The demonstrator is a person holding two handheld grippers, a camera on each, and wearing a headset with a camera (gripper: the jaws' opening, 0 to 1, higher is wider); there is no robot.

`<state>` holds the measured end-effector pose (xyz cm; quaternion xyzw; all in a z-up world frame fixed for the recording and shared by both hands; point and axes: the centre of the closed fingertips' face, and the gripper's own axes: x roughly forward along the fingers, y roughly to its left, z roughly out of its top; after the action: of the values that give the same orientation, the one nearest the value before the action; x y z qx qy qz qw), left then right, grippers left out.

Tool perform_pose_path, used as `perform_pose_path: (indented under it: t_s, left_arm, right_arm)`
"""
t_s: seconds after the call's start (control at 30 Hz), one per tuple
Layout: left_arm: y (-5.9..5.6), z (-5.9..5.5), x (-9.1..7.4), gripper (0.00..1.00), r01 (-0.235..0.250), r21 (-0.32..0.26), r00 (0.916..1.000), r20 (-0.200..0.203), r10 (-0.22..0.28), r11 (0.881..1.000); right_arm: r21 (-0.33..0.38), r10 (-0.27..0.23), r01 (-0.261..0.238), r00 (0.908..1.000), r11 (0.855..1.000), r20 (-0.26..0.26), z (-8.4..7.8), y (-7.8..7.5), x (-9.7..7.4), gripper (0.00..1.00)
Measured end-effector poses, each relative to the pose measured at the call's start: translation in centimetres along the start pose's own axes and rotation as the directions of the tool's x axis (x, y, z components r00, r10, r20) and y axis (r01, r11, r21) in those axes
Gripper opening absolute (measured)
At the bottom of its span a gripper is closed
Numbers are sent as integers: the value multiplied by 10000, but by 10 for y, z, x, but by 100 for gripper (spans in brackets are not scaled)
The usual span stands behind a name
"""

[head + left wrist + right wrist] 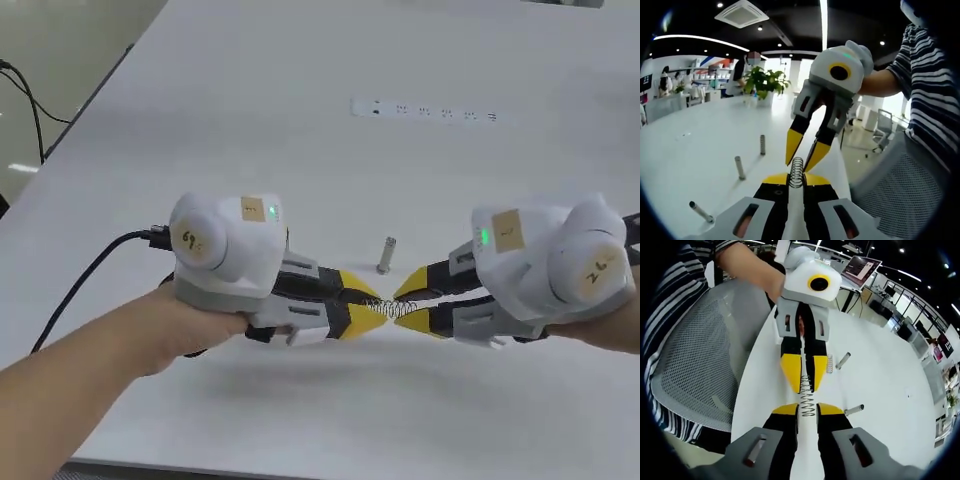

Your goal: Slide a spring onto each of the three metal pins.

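Observation:
A small steel spring hangs in the air between my two grippers, level with the table. My left gripper is shut on one end and my right gripper is shut on the other, yellow tips nearly touching. In the left gripper view the spring sits between the left gripper tips, with the right gripper coming down onto it. Three pins stand on the table: one wearing a spring, a bare pin and another bare pin. One pin stands just behind the tips.
A white power strip lies far back on the white table. A black cable trails from the left gripper towards the table's left edge. A mesh chair and a person in a striped shirt are at the near side.

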<state>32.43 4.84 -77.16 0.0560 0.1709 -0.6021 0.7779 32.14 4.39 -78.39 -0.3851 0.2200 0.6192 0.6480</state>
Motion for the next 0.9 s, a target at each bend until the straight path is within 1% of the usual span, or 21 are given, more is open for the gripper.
perform_pose_path:
  t_s: [0.03, 0.1, 0.17, 0.33, 0.47, 0.53, 0.6, 0.73, 0.8, 0.83, 0.87, 0.9]
  left_arm:
    - [0, 0, 0, 2, 19, 3, 10000, -30, -19, 10000]
    - [-1, 0, -1, 2, 76, 8, 10000, -44, -76, 10000]
    - [-2, 0, -1, 2, 131, -4, 9999, -37, -131, 9999]
    - [-4, 0, 0, 2, 237, 48, 9996, -138, -236, 9997]
    - [-5, -1, -1, 3, 273, 139, 9993, -242, -269, 9995]
    - [-5, 0, -2, 3, 267, 174, 9994, -243, -262, 9995]
    - [-2, -1, -3, 3, 173, 70, 9995, -268, -171, 9998]
    - [-1, -2, -4, 3, 145, 128, 9993, -350, -141, 9998]
    - [0, -3, -4, 3, 115, 142, 9992, -387, -109, 9998]
    - [1, -4, -5, 3, 63, 173, 9990, -436, -55, 9998]
    - [1, -5, -4, 3, 45, 171, 9989, -467, -37, 9998]
    - [1, -6, -4, 3, 47, 207, 9987, -508, -37, 9998]
  right_arm:
    - [99, -30, 31, 10000, 9999, -39, -3, 0, 0, 13]
    - [157, 62, -61, 10000, 9999, -33, -7, 3, 0, 13]
    - [164, 21, -20, 10000, 9999, -27, -8, 3, 0, 12]
    - [142, 84, -86, 9998, 9999, 156, -3, 3, 1, 8]
    - [91, 254, -255, 9996, 9996, 152, -2, 6, 1, 7]
    - [124, 261, -264, 9995, 9996, 179, -1, 5, 0, 7]
    - [170, 179, -183, 9996, 9997, 237, 3, 3, -4, 7]
    - [416, 281, -301, 9985, 9987, 477, 10, 1, -10, 7]
    - [461, 281, -313, 9973, 9984, 682, 15, 0, -13, 7]
    - [665, 320, -387, 9946, 9970, 989, 21, 0, -15, 7]
    - [810, 339, -437, 9925, 9958, 1177, 25, 0, -16, 7]
    - [834, 334, -456, 9892, 9955, 1424, 31, -1, -17, 7]
